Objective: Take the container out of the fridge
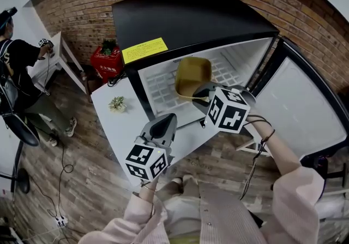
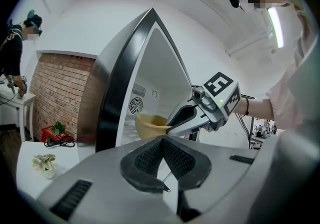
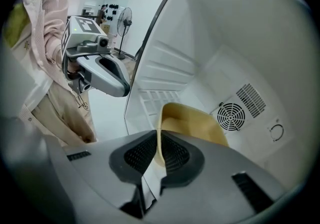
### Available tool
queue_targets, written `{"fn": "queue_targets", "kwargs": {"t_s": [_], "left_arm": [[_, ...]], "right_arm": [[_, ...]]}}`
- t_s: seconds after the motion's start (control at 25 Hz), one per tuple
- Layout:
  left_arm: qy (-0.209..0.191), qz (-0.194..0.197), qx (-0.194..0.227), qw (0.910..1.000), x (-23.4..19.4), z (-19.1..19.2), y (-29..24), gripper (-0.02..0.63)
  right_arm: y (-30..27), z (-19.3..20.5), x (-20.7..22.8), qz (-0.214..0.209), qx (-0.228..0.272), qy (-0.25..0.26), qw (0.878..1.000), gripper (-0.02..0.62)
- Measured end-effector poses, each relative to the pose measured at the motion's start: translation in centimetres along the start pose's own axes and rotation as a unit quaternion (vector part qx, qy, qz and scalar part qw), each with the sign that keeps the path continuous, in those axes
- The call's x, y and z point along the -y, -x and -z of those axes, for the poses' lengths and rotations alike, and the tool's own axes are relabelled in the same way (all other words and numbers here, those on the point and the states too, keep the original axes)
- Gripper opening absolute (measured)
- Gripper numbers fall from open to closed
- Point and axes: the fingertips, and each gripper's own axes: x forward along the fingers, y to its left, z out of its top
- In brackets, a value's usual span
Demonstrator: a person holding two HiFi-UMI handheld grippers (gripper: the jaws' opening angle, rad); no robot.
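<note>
A tan plastic container (image 1: pixel 192 75) sits on the wire shelf inside the open black fridge (image 1: pixel 185 16). My right gripper (image 1: pixel 200 94) reaches down into the fridge, its jaws shut on the container's near rim. In the right gripper view the rim (image 3: pixel 159 133) runs straight between the pads, with the container (image 3: pixel 195 125) beyond them. The left gripper view shows the container (image 2: pixel 149 125) and the right gripper (image 2: pixel 172 127) clamped on its edge. My left gripper (image 1: pixel 166 123) hovers level in front of the fridge, shut with nothing between its pads (image 2: pixel 150 155).
The fridge door (image 1: pixel 305 106) stands wide open at the right. The fridge rests on a white table (image 1: pixel 117 125) that also bears a small plant (image 1: pixel 116 104). A red box (image 1: pixel 106 60) stands by the brick wall, and a person (image 1: pixel 16 68) is at a side table far left.
</note>
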Motion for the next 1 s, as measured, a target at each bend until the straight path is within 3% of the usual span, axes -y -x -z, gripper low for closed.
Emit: {"fn": "queue_targets", "kwargs": {"t_s": [1.0], "left_arm": [[-0.011,0.056,-0.016,0.9982,1.7,1.2,1.6,-0.009]], "right_arm": [[3.4,0.3,-2.6,0.079,0.019,-0.070,0.994,0.023]]}}
